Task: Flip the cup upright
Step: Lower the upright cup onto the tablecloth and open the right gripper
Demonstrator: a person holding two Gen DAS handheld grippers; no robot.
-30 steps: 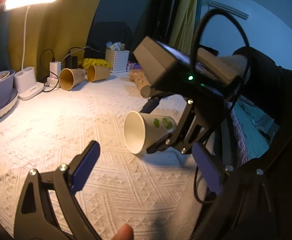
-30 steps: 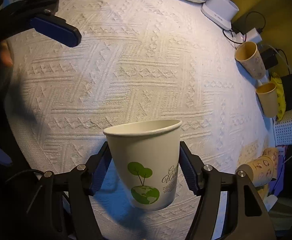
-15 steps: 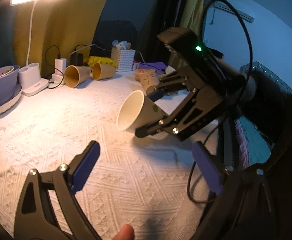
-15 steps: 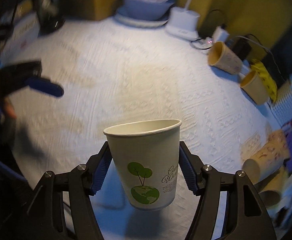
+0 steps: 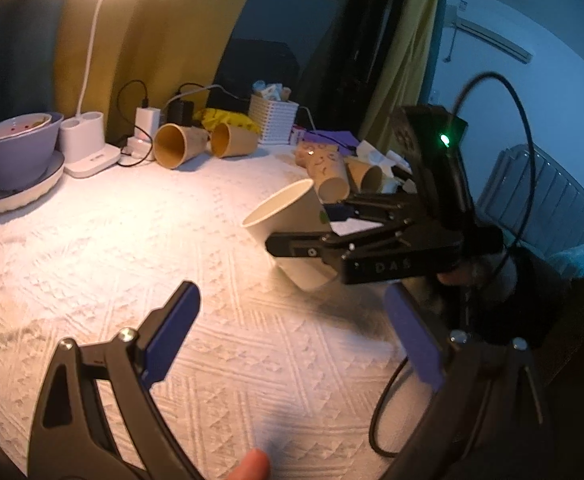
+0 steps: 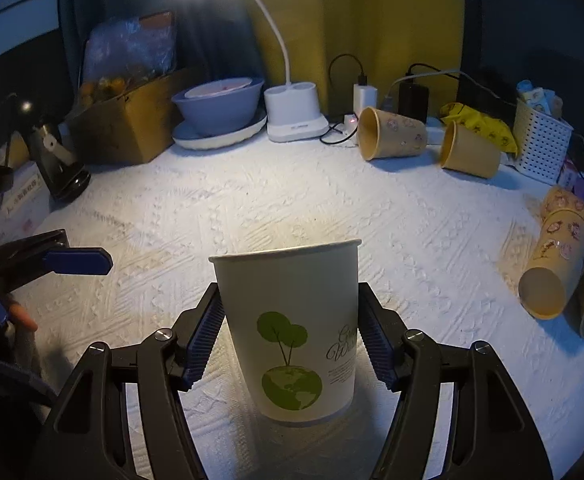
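A white textured cloth (image 6: 371,216) covers the table. Along its far edge, from left to right, stand a cardboard box (image 6: 132,128), a plate (image 6: 220,138) bearing a purple bowl (image 6: 218,106), and a white lamp base (image 6: 295,114). Two tan paper cups (image 6: 391,134) lie on their sides right of the lamp, beside a white basket (image 6: 541,144). More tan cups (image 6: 557,264) lie at the right edge.

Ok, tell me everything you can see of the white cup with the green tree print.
The white cup looks like paper, with a rolled rim and tapered wall, printed with a green tree over a globe and grey script. It is empty as far as its mouth shows in the left view. The right gripper is shut on its wall, one blue ribbed pad on each side. It is mouth up, tilted in the left view, base low over the white cloth; contact with the cloth is unclear.
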